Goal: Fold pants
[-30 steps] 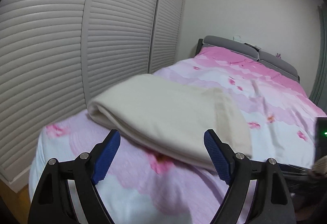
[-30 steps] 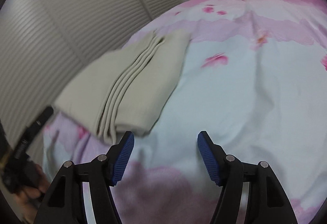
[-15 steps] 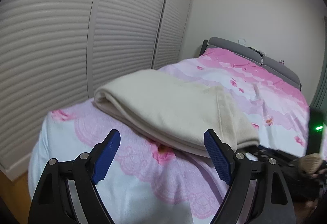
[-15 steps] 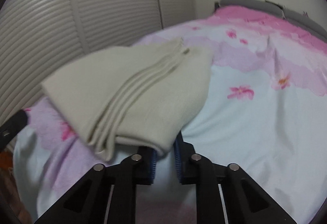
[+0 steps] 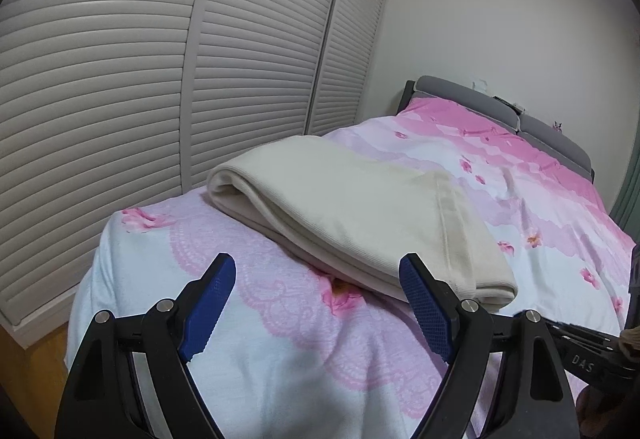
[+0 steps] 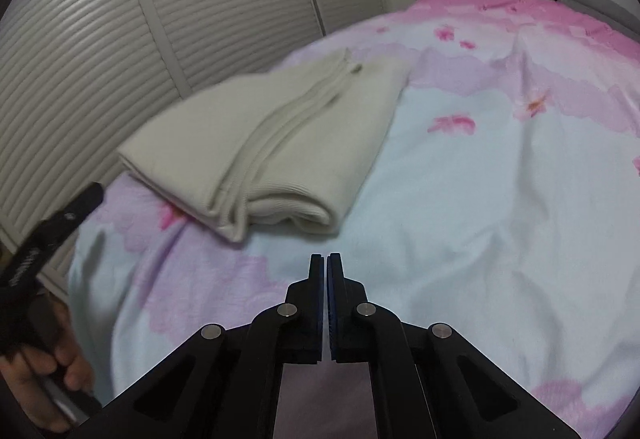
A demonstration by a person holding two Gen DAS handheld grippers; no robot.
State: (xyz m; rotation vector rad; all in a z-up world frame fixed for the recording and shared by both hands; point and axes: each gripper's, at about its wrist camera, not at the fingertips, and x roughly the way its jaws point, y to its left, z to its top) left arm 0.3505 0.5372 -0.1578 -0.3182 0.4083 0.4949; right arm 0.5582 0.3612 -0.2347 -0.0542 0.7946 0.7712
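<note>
One bed (image 5: 540, 223) with pink flowered covers carries the cream pants (image 5: 360, 223), folded into a compact stack near its foot corner; folding looks finished. Left gripper (image 5: 316, 303) stands spread, empty, just short of them. Right gripper (image 6: 325, 271) is pressed together, empty.

free: bedspread (image 6: 460, 199) right of pants (image 6: 280, 143) | blocked: louvred doors (image 5: 120, 79) left

A bed (image 5: 540, 223) with pink floral bedding and grey padded headboard (image 5: 460, 95) stands beside white louvred wardrobe doors (image 5: 120, 59).
</note>
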